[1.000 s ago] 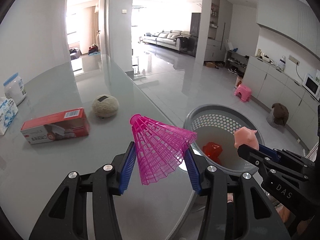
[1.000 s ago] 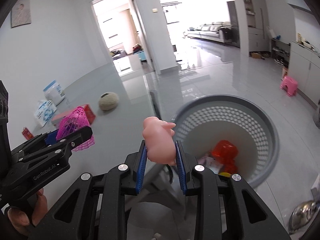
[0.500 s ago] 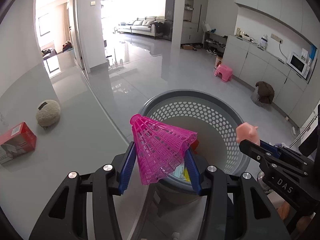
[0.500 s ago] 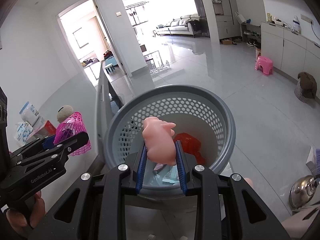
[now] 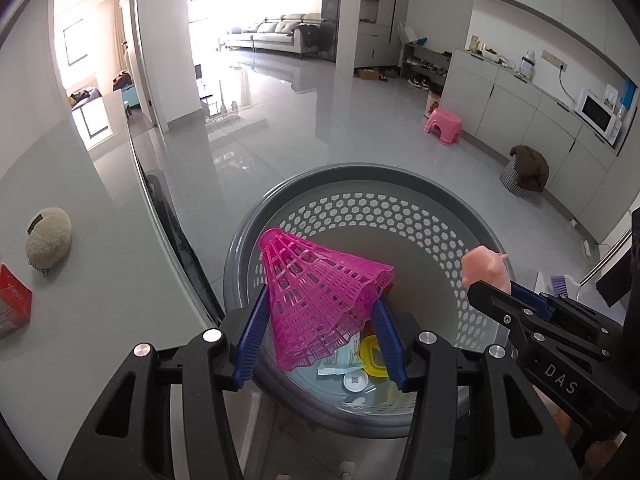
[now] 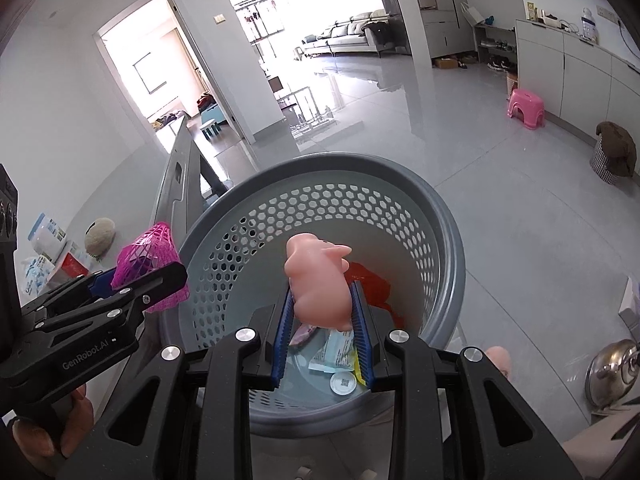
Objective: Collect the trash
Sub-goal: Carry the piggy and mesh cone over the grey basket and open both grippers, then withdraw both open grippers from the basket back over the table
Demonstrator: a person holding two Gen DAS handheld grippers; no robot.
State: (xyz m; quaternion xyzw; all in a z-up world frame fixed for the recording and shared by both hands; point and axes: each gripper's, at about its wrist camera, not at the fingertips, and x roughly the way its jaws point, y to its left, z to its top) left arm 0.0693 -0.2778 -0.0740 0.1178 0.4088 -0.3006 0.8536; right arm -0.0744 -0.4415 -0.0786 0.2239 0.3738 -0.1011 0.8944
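My left gripper (image 5: pixel 320 336) is shut on a pink mesh shuttlecock (image 5: pixel 320 296) and holds it over the near rim of the grey perforated basket (image 5: pixel 400 216). My right gripper (image 6: pixel 322 324) is shut on a pink toy pig (image 6: pixel 318 280) above the same basket (image 6: pixel 440 240). The basket holds a red bag (image 6: pixel 370 284), wrappers (image 6: pixel 336 350) and a white cap (image 6: pixel 343 383). Each gripper shows in the other's view: the right one (image 5: pixel 496 284) and the left one (image 6: pixel 136 276).
The glass table (image 5: pixel 100 264) lies to the left with a beige ball (image 5: pixel 48 238), a red box (image 5: pixel 12 308) and a white tub (image 6: pixel 46 236). A pink stool (image 5: pixel 442 124) and a covered basket (image 5: pixel 524 170) stand on the floor. A metal lid (image 6: pixel 612 376) sits at lower right.
Both grippers have swung from over the table to above the basket, carrying the shuttlecock and the pig. The basket now fills the middle of both views.
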